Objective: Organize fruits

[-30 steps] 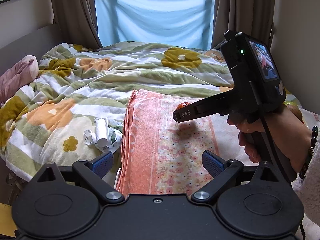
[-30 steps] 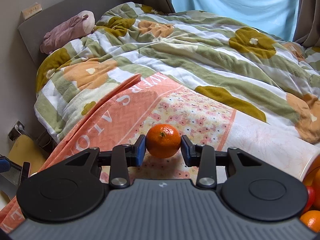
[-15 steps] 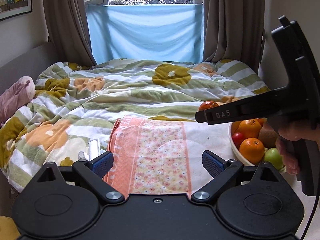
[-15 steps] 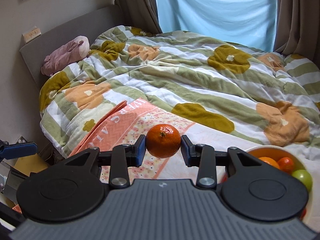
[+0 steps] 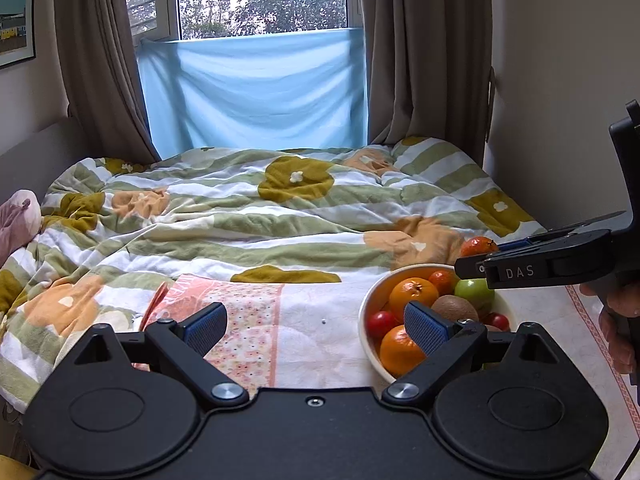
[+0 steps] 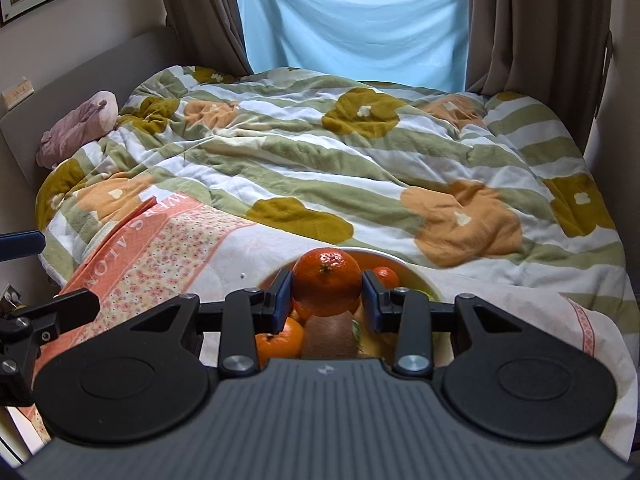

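Low in the centre of the right wrist view, the right gripper (image 6: 327,290) clamps a round, glossy orange mandarin (image 6: 327,282) with a green stem scar, above the white fruit bowl (image 6: 416,272). Left gripper (image 5: 316,326) gapes empty.

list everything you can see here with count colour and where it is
mandarin: 1, orange, clamped in the right gripper above the bowl
bowl: 1, cream, on the towel, holding oranges, red fruits, a green apple and a kiwi
towel: 1, pink floral, on the bed's near edge
duvet: 1, green-striped with flowers, across the bed
plush toy: 1, pink, by the headboard
curtains: 2, brown, flanking a blue cloth
left gripper: 1, black, open
right gripper: 1, black, shut on the mandarin
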